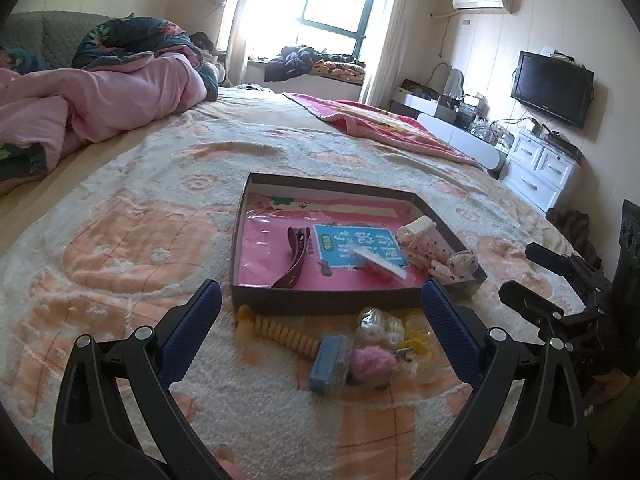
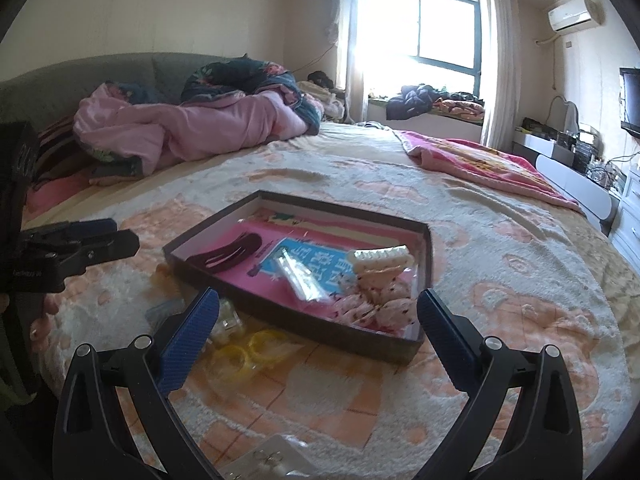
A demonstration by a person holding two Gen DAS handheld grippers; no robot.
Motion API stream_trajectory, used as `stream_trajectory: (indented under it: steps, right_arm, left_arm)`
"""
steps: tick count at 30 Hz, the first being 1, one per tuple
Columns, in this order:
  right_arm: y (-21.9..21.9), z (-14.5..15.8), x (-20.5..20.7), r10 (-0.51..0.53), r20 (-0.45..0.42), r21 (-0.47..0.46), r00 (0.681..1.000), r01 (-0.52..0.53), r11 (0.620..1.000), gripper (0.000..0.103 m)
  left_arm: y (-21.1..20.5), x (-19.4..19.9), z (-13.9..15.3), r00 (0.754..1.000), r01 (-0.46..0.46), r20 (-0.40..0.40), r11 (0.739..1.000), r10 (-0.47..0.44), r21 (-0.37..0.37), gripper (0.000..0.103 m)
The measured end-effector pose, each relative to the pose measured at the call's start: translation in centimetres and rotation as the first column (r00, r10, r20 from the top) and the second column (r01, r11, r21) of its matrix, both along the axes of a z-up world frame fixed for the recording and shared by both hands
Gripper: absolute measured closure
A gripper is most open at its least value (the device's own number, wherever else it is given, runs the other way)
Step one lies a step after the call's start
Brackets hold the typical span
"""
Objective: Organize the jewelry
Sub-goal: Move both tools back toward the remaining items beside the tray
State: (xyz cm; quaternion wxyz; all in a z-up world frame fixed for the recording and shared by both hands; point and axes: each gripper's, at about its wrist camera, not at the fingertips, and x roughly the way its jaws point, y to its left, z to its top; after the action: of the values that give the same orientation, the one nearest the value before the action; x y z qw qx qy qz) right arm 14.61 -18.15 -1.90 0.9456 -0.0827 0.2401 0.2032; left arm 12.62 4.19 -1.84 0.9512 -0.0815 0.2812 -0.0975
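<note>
A shallow dark box [image 1: 328,303] lies on the bedspread. It holds a maroon hair clip [image 1: 298,256], a blue card [image 1: 356,248], a white claw clip [image 1: 416,230] and a dotted scrunchie [image 1: 448,260]. Loose in front of it are a yellow spiral clip [image 1: 280,330], a small blue box [image 1: 330,362], a pink pompom [image 1: 372,364] and bagged yellow rings [image 1: 416,328]. My left gripper [image 1: 322,312] hovers open over these loose pieces. My right gripper [image 2: 320,320] is open beside the box [image 2: 352,208], holding nothing, with the yellow rings [image 2: 248,352] by its left finger.
A clear packet [image 2: 272,456] lies on the bedspread under the right gripper. A pink quilt [image 1: 100,96] is heaped at the far left and a pink blanket [image 1: 384,124] at the far right. White drawers [image 1: 540,164] stand past the bed's right edge.
</note>
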Motion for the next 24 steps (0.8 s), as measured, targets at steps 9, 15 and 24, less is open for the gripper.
stream_trajectory:
  steps: [9,15,24]
  right_arm:
    - [1.3,-1.4,-1.0,0.033,-0.038,-0.031,0.999,-0.034,0.999,0.007]
    - [1.9,-2.1,-1.3,0.054,-0.072,-0.041,0.996,-0.057,0.998,0.007]
    - [2.7,-3.5,-1.2,0.075,-0.115,-0.065,0.991,-0.082,0.994,0.007]
  left_arm:
    - [1.0,-0.9,-0.8,1.0,-0.003,-0.02,1.0,0.004,0.014,0.012]
    - [1.5,-1.4,-1.7,0.999,-0.006,-0.048,1.0,0.008,0.025,0.012]
    - [2.1,-1.8,-2.9,0.996,-0.002,-0.086,0.999,0.005,0.042,0.012]
